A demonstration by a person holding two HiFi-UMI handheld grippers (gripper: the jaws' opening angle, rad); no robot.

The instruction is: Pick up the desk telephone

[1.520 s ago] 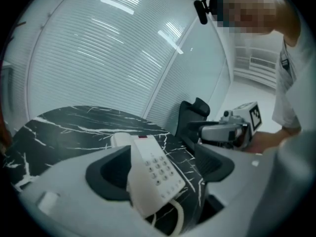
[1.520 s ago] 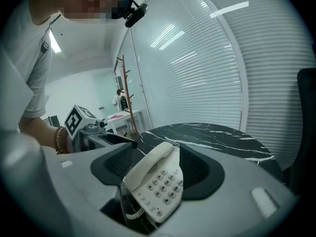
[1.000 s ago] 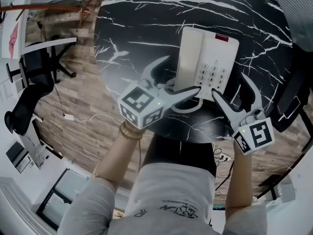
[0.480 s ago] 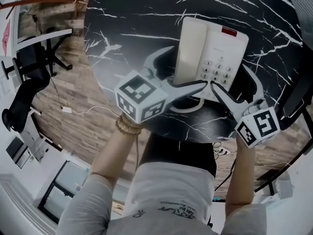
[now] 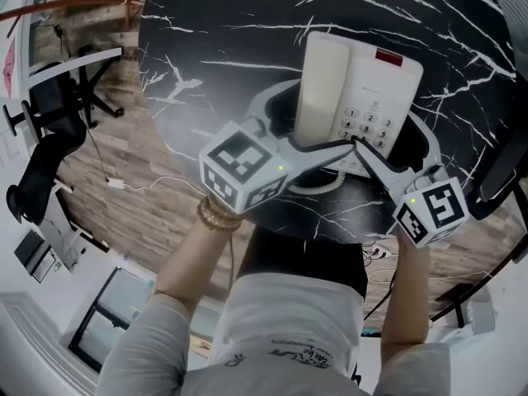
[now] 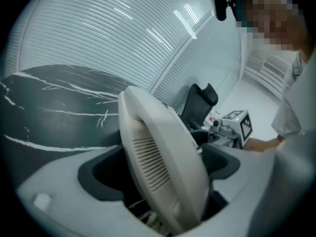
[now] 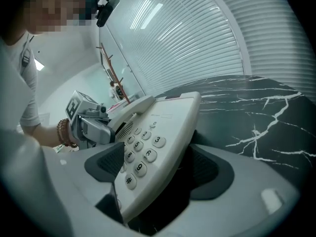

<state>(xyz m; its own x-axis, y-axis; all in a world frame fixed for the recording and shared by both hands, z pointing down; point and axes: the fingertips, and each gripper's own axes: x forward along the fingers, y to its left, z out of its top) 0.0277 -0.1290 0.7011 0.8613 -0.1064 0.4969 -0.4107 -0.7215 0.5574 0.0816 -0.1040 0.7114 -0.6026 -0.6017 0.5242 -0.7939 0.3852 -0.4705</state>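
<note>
- Toward the near edge of the black marble desk, the cream desk telephone is seen, with its handset on the left and its keypad on the right.
- The left tool is held with its jaws spread wide, and the handset side of the telephone is set between them. A gap is visible at the left pad, and no pinch can be made out.
- The right tool is held with its jaws spread about the near right corner, with the keypad end between them. Its jaws have just been closing a little, but a dark gap shows at the right pad.
- A coiled cord is seen at the telephone's near edge, between the two tools.
</note>
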